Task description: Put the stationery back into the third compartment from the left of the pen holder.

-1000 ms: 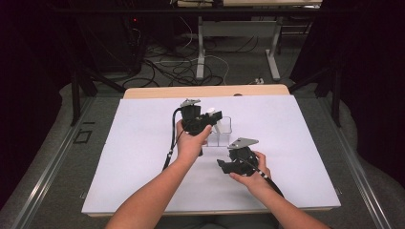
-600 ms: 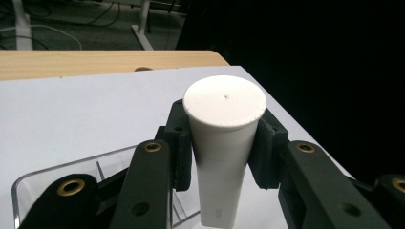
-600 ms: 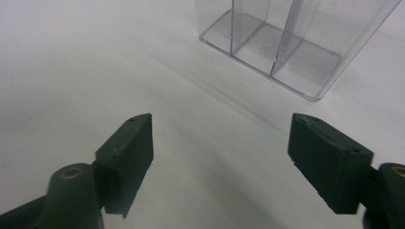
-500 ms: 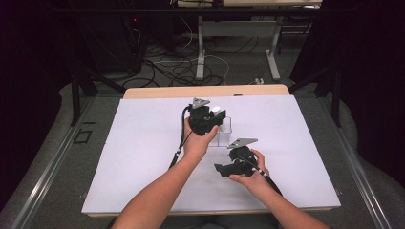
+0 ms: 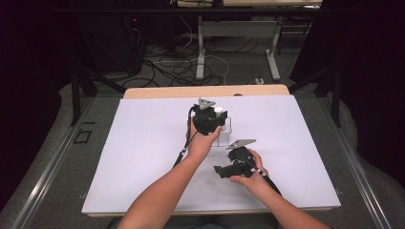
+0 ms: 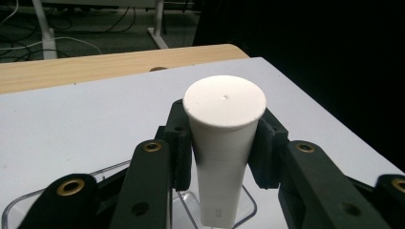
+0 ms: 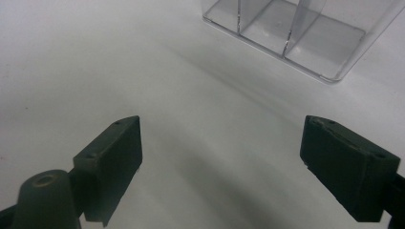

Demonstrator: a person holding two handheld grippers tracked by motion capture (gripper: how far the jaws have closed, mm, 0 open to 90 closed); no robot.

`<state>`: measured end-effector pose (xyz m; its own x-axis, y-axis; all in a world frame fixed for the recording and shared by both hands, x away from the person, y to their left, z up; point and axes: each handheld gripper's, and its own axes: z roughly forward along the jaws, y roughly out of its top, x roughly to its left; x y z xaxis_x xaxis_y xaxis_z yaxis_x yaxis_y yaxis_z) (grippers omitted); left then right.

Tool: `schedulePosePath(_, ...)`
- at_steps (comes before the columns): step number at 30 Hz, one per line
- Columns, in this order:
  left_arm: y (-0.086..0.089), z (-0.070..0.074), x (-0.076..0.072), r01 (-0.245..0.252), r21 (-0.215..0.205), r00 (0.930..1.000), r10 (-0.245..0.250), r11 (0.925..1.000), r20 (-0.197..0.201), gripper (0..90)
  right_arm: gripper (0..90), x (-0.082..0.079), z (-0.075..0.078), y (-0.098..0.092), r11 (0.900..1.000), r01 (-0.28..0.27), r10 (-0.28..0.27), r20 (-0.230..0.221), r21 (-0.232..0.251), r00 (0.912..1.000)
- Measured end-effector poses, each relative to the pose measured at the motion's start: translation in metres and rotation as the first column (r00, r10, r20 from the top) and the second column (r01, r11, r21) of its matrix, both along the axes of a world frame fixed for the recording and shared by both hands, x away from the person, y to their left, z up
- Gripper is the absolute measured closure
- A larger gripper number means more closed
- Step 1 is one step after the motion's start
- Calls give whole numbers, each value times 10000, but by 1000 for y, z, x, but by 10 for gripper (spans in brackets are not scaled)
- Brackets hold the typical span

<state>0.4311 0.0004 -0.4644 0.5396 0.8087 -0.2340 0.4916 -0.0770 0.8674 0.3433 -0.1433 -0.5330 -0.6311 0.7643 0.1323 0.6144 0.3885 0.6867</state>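
A white tapered tube (image 6: 224, 102) stands upright between the pads of my left gripper (image 6: 223, 140), which is shut on it. Its lower end hangs just above a clear plastic organizer (image 6: 28, 202) with dividers. In the high view the left gripper (image 5: 208, 121) holds the tube (image 5: 218, 110) over that organizer (image 5: 225, 135) at the middle of the table. My right gripper (image 5: 223, 171) hovers nearer the front edge. Its jaws have just been opening. They now stand wide apart (image 7: 222, 143) over bare white tabletop with nothing between them.
The clear organizer (image 7: 296, 33) lies just beyond the right gripper's jaws. The white table cover (image 5: 133, 157) ends in a wooden strip (image 5: 167, 91) at the far side. Behind it are table legs and cables on the floor.
My left gripper has carried the white tube a little to the right, over the clear organizer. The right hand has stayed in place.
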Motion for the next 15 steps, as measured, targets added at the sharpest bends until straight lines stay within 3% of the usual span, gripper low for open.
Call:
schedulePosePath(4, -2, -3, 2, 22, 88, 10000, -22, 10000, 9, 664, 141, -1, 1, 0, 10000, -3, 2, -246, -37, 9997)
schedulePosePath(15, -8, -11, 1, 120, 336, 9999, -118, 9994, -39, 663, 141, 0, -2, 1, 10000, -59, 58, -96, -37, 9999)
